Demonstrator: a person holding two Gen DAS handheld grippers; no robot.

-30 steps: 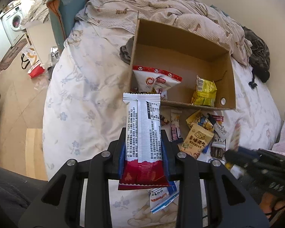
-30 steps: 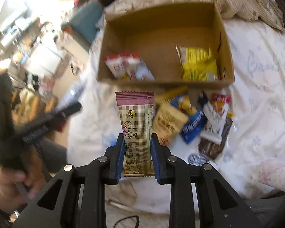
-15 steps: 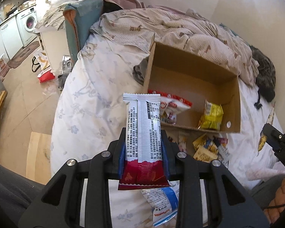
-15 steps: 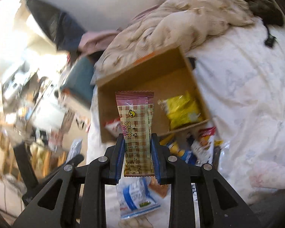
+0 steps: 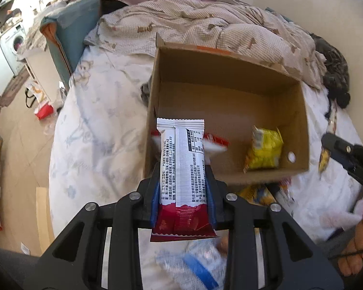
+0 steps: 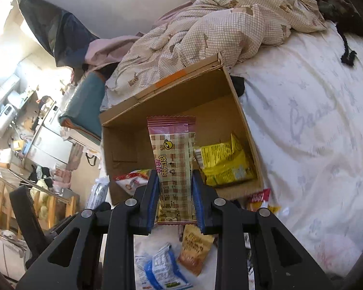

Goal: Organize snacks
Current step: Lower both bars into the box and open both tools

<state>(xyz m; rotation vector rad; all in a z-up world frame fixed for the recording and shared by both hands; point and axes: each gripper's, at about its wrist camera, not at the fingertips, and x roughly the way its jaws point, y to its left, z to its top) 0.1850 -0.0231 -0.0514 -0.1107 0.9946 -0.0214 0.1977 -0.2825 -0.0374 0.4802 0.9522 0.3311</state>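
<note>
Open cardboard box point(image 5: 227, 111) sits on the bed point(image 5: 96, 130) w/ its far wall against a rumpled checked duvet point(image 5: 205, 24). Inside: a yellow snack bag point(image 5: 263, 149) at the right near corner, a red-and-white packet point(image 6: 130, 178) at the left near side; the middle and back of the box floor are bare.

Left claw point(image 5: 184, 193) pinches a white-and-red bar wrapper point(image 5: 181, 169) upright, top edge over the box's near-left wall. Right claw point(image 6: 175, 200) pinches a pink checked wafer bar point(image 6: 174, 159), also upright, just in front of the near wall, between the two packets as seen from there.

Loose snacks lie on the sheet below both claws, in front of the box: a blue-and-white pouch point(image 6: 162, 268), an orange packet point(image 6: 196, 249), a red-topped one point(image 6: 259, 198) by the box's near-right corner. Right of the box the bed is open sheet; on its left, the mattress edge drops to the floor point(image 5: 19, 145). A dark garment point(image 5: 334, 72) lies at the far right.
</note>
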